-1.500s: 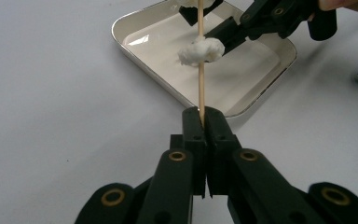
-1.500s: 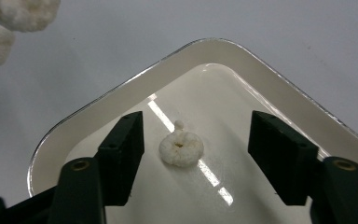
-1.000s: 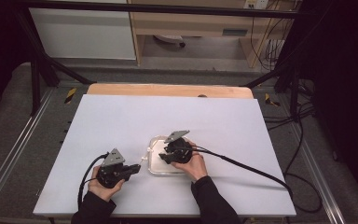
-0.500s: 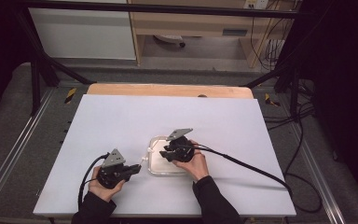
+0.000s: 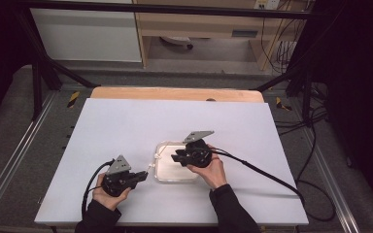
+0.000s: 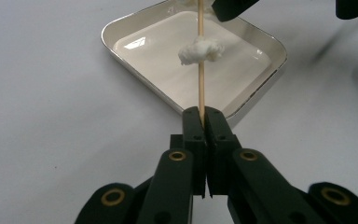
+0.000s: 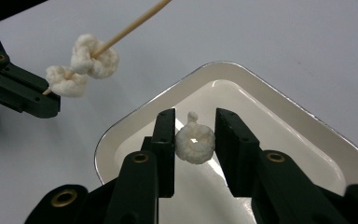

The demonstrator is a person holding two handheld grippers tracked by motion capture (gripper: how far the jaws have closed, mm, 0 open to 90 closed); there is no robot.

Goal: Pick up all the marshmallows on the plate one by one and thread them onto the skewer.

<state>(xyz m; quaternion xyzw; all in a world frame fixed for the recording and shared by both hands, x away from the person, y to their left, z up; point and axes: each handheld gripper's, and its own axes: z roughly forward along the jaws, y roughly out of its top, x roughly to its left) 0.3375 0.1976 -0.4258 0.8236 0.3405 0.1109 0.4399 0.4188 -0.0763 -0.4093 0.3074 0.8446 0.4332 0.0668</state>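
Observation:
My left gripper [image 5: 144, 174] is shut on the lower end of a thin wooden skewer [image 6: 200, 84], which slants up over a shallow white tray [image 5: 165, 177]. Two white puffed pieces [image 7: 95, 58] are threaded on the skewer near the left gripper [image 7: 37, 100]. My right gripper [image 7: 195, 126] hangs over the tray [image 7: 279, 107], shut on a white ring-shaped puff [image 7: 195, 143] that sits between its pads, clear of the tray floor. Its jaws have just been closing on that ring. The skewer's free tip points toward the right gripper [image 5: 175, 158].
The white table [image 5: 126, 126] has a wooden strip [image 5: 175, 93] along its far edge. A black cable [image 5: 262, 172] trails right from the right gripper, another loops by the left hand. Metal frame rails run along both table sides.
My right gripper has lifted a little above the tray with the ring puff between its jaws. The left gripper and skewer have stayed where they were.

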